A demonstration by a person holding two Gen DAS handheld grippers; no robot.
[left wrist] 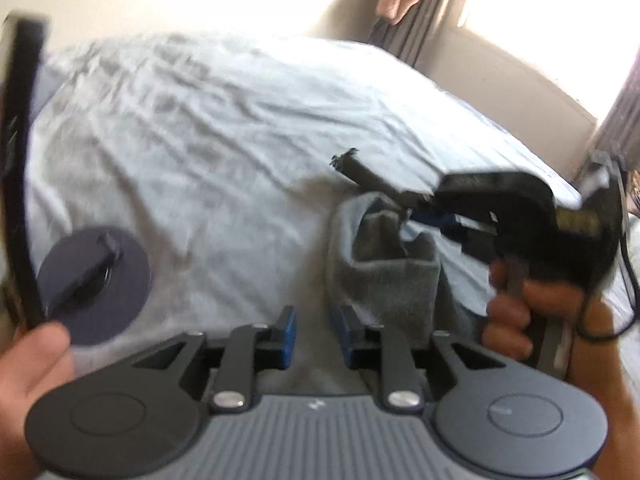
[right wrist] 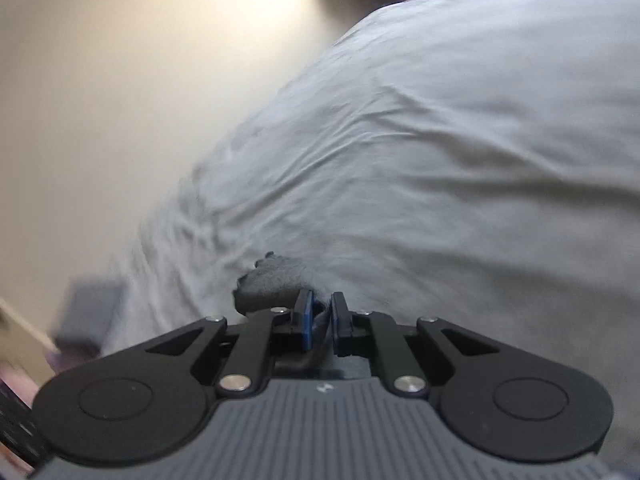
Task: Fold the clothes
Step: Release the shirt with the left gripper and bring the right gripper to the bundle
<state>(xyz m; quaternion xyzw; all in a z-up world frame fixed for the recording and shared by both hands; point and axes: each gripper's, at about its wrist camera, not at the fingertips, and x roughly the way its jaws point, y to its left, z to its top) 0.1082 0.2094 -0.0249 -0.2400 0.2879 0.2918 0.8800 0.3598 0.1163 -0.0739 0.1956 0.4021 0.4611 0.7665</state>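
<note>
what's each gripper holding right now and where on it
The right gripper pinches the grey sock at its opening edge; the left gripper is open, holding nothing.

Home bedroom, wrinkled pale bedsheet [left wrist: 224, 128], curtained window [left wrist: 424, 12], cream walls

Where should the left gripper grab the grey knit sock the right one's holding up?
Probably the free lower end of the grey knit sock, which hangs limp just beyond the left gripper, whose jaws stand apart with nothing between them. Come straight forward and slightly right. The right gripper already pinches the sock's upper edge, so the bottom hem above the pale wrinkled bedsheet is the open end.
</note>
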